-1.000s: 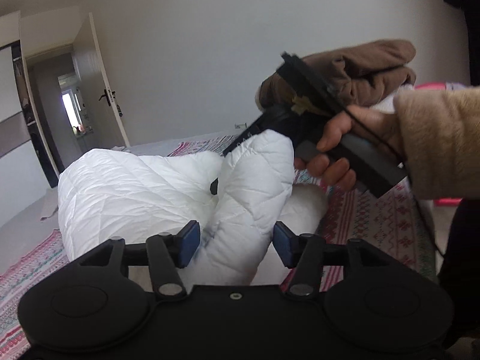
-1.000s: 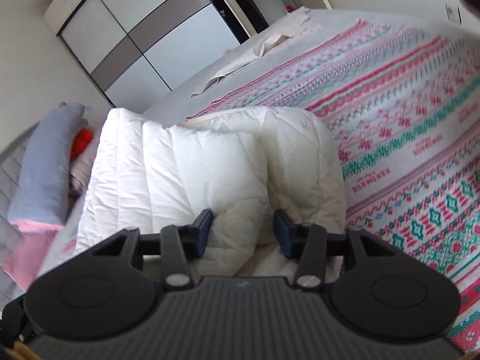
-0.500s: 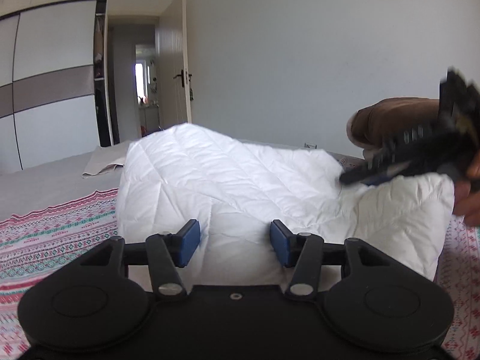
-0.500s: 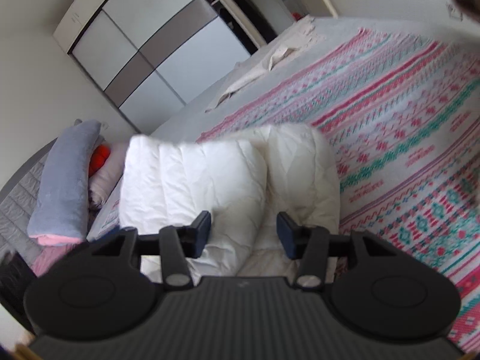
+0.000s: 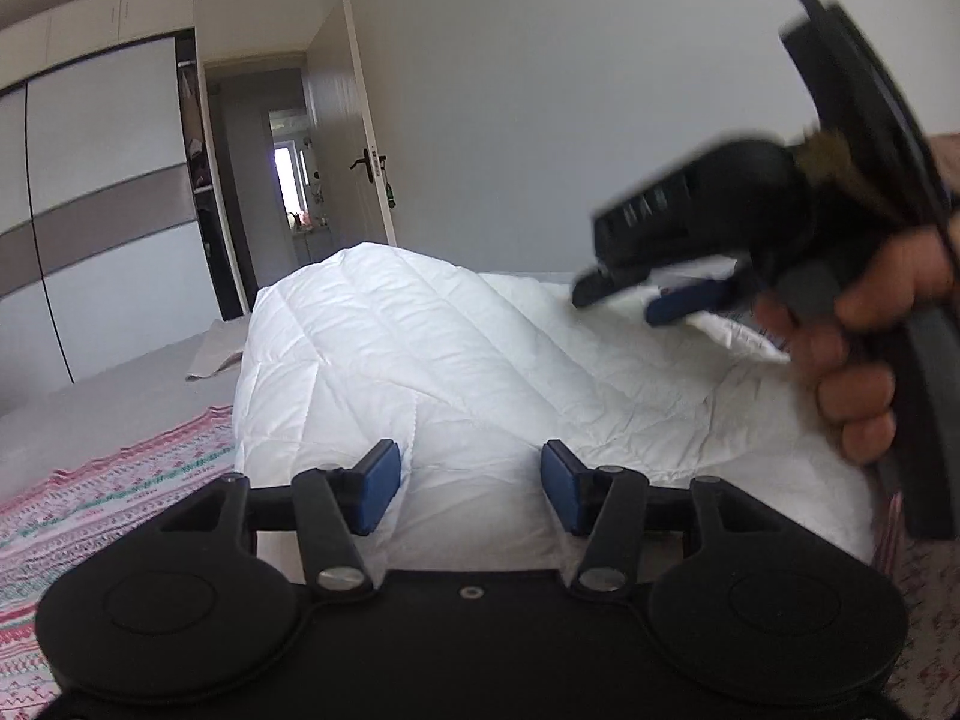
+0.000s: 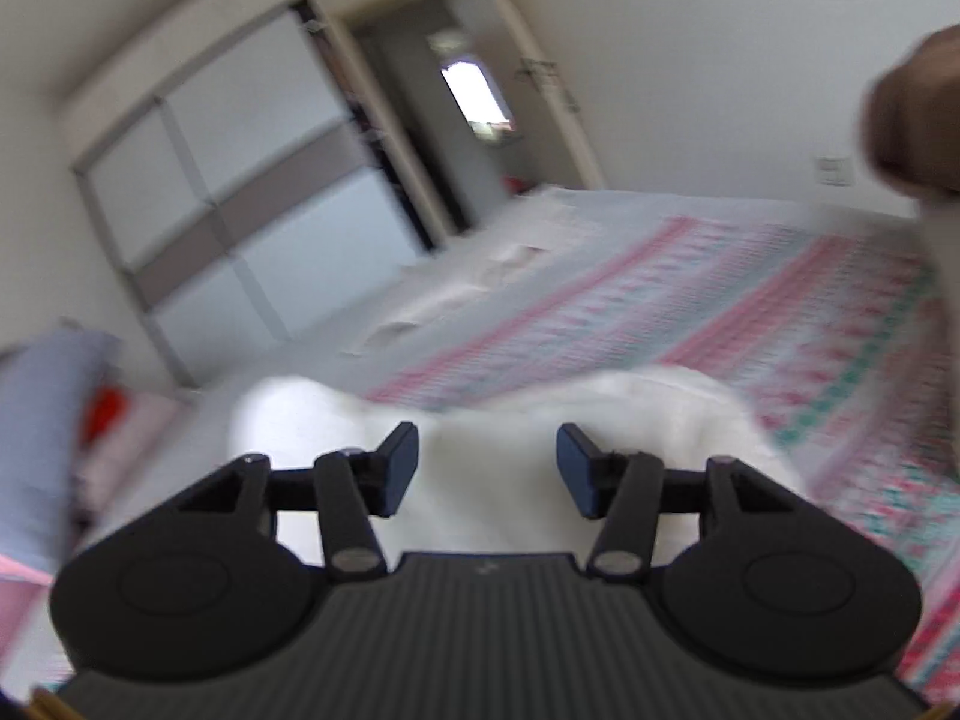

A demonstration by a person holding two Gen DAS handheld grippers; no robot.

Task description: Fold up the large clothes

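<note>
White padded coat heaped on the patterned bed

Left wrist view: the left claw [image 5: 468, 489] stands released just before the white coat [image 5: 456, 372], with the right claw [image 5: 654, 297] released over the coat's far side. Right wrist view, blurred: right claw [image 6: 486, 471] released above the coat [image 6: 492, 420], bedspread [image 6: 750, 312] beyond

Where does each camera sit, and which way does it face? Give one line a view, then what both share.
Left wrist: on the left hand-held gripper, facing across the white padded garment toward the wardrobe; the right hand shows.
Right wrist: on the right hand-held gripper, tilted over the patterned bedspread; only its fingers show, blurred.
Shared: garment, wardrobe, doorway.
</note>
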